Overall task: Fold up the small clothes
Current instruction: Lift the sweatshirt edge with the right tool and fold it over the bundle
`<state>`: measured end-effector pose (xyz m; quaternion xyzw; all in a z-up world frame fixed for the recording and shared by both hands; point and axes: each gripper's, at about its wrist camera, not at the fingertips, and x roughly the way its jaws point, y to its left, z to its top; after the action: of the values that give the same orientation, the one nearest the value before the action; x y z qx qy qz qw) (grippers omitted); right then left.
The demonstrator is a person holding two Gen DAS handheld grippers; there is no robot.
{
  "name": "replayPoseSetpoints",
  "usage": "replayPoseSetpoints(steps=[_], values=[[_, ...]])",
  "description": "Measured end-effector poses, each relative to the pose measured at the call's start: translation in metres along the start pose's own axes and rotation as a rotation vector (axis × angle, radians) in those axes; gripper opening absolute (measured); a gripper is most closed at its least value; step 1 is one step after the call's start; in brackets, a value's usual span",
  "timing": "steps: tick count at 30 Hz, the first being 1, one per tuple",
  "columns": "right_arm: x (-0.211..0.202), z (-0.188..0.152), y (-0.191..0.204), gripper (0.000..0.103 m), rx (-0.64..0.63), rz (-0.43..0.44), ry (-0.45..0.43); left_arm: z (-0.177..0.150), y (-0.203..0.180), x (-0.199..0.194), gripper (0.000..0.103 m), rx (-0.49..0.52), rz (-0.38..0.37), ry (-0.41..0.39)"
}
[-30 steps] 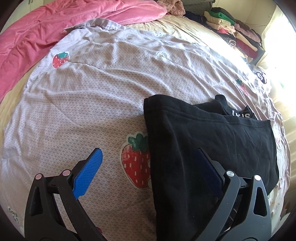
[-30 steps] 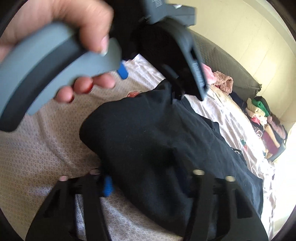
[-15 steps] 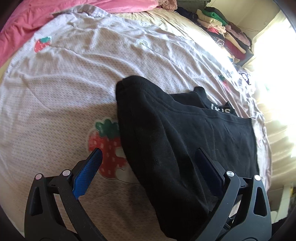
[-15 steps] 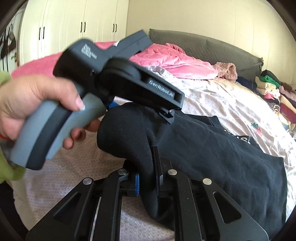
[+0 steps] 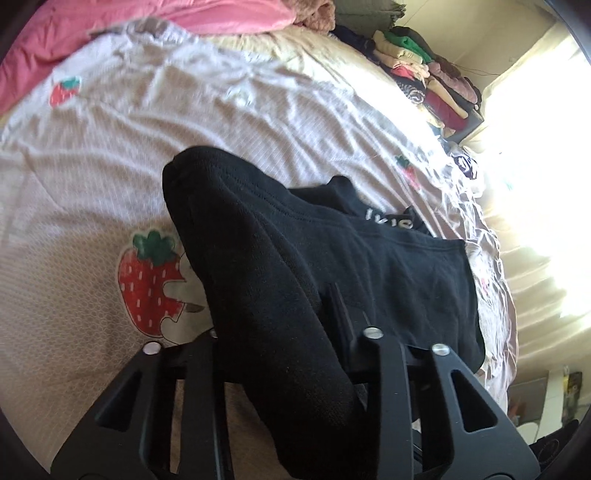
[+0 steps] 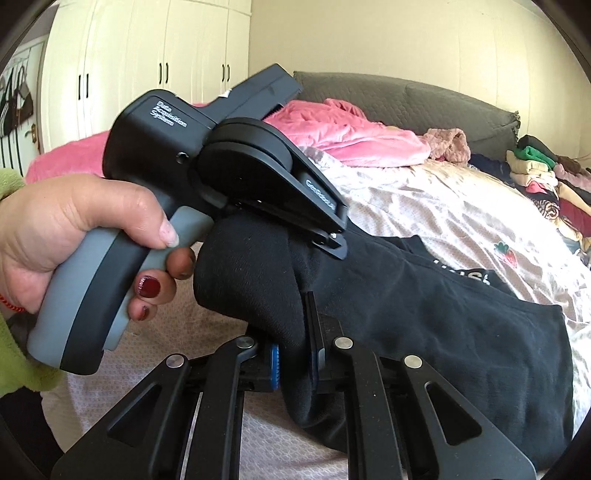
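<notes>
Right now I have both grippers on the black garment (image 5: 369, 258), which lies on the bed sheet (image 5: 184, 122) just beside the big strawberry print (image 5: 147, 284), my landmark here. In the left wrist view, my left gripper (image 5: 280, 332) has its jaws closing, with a thick fold of the black cloth running between them; the cloth hides the pads, and the fingers sit tight against the fold on both sides. That fold rises from the gripper as a raised ridge, its rounded end standing above and right of the strawberry print. The rest of the garment spreads flat to the right of the print, with white lettering (image 5: 388, 219) showing near its far edge.

In the right wrist view, my right gripper (image 6: 295, 360) is clamped on another fold of the same garment; the blue pads (image 6: 274, 365) press the cloth from both sides. Just beyond it, the left gripper's body (image 6: 221, 158) points down into the raised cloth, and a hand (image 6: 74, 236) wraps the grey handle, with a green sleeve (image 6: 14, 332) at the picture's edge.

Farther from the strawberry print, toward the head of the bed, a pink blanket (image 5: 110, 29) lies bunched. A stack of folded clothes (image 5: 424, 70) sits well apart from the print, at the far right side of the bed. A white wardrobe (image 6: 147, 55) stands behind the bed in the right wrist view.
</notes>
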<state>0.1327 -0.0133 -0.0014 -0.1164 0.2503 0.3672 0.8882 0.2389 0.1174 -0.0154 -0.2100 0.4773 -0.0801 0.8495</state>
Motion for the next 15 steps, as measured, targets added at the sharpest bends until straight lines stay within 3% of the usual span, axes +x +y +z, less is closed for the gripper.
replayPoseSetpoints(steps=[15], values=[[-0.069,-0.003,-0.039,0.01,0.077,-0.024,-0.134,-0.001,-0.094,-0.039,0.019,0.124,0.015,-0.111]])
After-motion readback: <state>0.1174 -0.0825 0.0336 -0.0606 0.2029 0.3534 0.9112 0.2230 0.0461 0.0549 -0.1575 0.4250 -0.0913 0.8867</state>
